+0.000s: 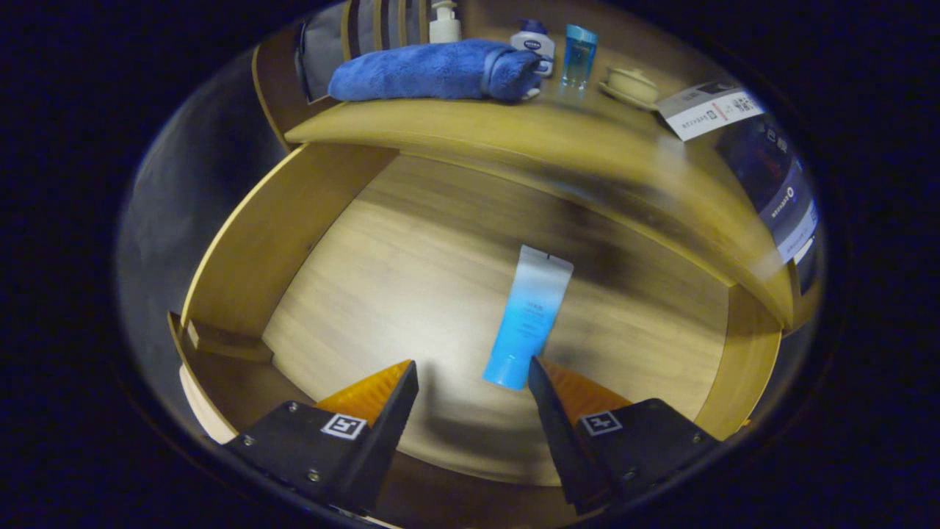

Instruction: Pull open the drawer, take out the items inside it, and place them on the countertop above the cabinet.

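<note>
Now we see the tube (530, 317) lying in the open drawer (382, 279), just ahead of our spread fingers (472, 373), touching neither.

Blue-to-white tube (530, 316), blue towel (433, 71), wood-grain drawer (411, 250).

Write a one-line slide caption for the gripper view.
Open claw hovers over the pulled-out drawer, blue tube just ahead of its fingers; towel and bottles already on the countertop.
</note>
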The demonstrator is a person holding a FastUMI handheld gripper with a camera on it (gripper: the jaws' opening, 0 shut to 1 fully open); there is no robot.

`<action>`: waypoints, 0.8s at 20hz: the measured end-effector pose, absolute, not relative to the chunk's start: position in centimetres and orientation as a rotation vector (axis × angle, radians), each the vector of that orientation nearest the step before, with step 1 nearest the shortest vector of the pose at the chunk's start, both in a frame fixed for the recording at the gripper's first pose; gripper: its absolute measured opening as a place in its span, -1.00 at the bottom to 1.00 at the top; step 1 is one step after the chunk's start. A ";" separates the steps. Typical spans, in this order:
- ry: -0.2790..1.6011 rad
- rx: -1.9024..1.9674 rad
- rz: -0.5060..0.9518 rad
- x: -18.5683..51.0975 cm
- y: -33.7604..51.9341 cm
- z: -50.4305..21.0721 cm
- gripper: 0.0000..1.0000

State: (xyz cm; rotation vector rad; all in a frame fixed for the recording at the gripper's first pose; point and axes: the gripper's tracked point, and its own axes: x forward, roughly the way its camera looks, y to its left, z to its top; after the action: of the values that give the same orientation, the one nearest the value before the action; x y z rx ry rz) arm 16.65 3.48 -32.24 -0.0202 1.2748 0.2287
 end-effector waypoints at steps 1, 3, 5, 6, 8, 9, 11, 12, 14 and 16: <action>1.290 -0.007 0.234 16.7 3.5 -32.1 0.81; 1.313 0.003 0.236 16.8 3.4 -32.1 0.80; 1.329 -0.007 0.237 17.1 3.4 -31.9 0.80; 1.334 -0.010 0.233 17.4 3.3 -31.6 0.80; 1.322 -0.037 0.203 18.2 2.9 -32.0 0.80; 1.347 -0.051 0.190 18.3 2.7 -32.5 0.80; 1.338 -0.065 0.182 19.1 2.7 -32.6 0.81; 1.321 -0.098 0.166 19.7 2.3 -32.6 0.81; 1.317 -0.144 0.139 20.2 1.6 -33.1 0.80; 1.311 -0.149 0.111 20.6 1.4 -33.4 0.80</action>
State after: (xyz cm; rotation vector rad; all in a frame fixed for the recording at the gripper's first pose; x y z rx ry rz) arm 20.61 1.37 -33.36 -0.1494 1.3107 0.1109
